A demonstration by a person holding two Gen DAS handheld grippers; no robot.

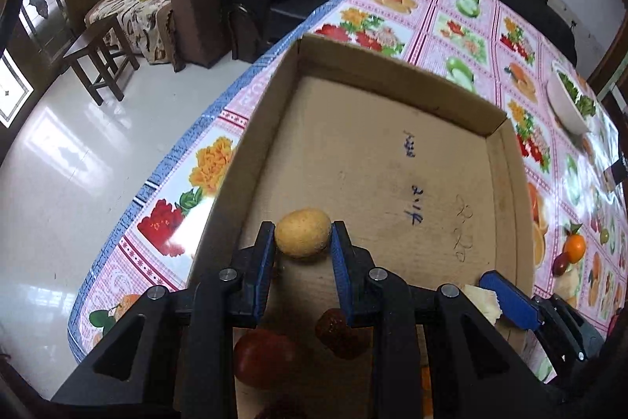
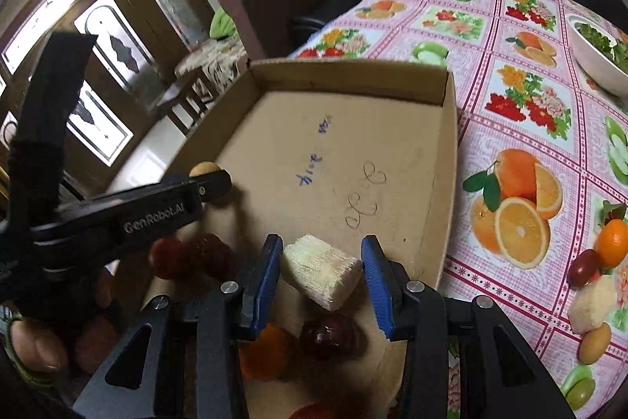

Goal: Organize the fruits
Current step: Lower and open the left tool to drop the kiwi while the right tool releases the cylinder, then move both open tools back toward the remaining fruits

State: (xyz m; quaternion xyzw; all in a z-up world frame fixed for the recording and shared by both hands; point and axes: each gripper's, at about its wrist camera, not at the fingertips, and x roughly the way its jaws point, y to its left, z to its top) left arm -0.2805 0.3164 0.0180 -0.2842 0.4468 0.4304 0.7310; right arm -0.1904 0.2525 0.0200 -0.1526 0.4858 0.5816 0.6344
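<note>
Yellow fruit between left gripper jaws

Both grippers angled down, each clamped on a piece

L gripper: blue pads pinch a small yellow round fruit at both sides. R gripper: pads close on a pale cut chunk, which sits tilted btwn them. Thumb visible at lower left of R view.

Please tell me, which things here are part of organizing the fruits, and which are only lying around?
Belong to the job:
cardboard box
yellow round fruit in left gripper
pale cut chunk in right gripper
loose fruits on tablecloth

Lying about:
white bowl of greens
wooden stool
</note>
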